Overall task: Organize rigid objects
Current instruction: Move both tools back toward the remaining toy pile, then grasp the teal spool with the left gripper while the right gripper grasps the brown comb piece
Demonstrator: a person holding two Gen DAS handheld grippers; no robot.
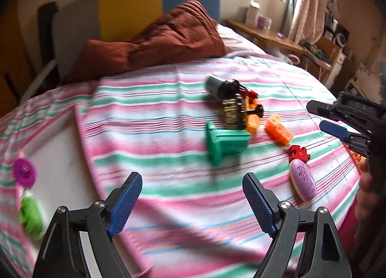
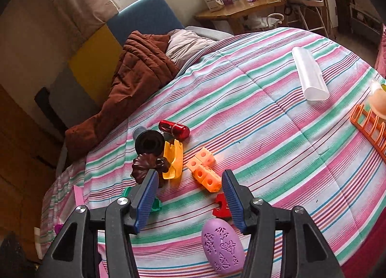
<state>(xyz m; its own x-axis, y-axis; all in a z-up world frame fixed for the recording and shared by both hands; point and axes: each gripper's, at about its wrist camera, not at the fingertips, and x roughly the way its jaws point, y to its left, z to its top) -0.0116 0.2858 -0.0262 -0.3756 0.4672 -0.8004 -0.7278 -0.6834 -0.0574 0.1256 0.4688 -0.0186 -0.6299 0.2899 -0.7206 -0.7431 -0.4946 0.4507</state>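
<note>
Bed covered by a pink, green and white striped sheet; toys are scattered mid-frame.

Left tongs: seen at the bottom of the left view, spread wide, nothing between the pads. Bare sheet lies under them. A green block is found just above, on its side. Beyond it a dark clutter is noted: grey cylinder, brown piece, yellow piece, partly blurred. Orange cubes lie right of the block; a red piece and a purple oval sit lower right, just beside each other. At the left edge, on a white tray, a magenta disc and a lime piece are seen.

Right tongs: part open, nothing gripped. The cubes are seen between the fingertips, further off; the red piece is partly hidden behind the right finger, the oval lying lower, near that finger. A red capsule and a black funnel lie in the upper left cluster. A clear tube lies well apart, upper right; an orange rack is at the right edge.

A brown quilt is bunched at the bed's head.
</note>
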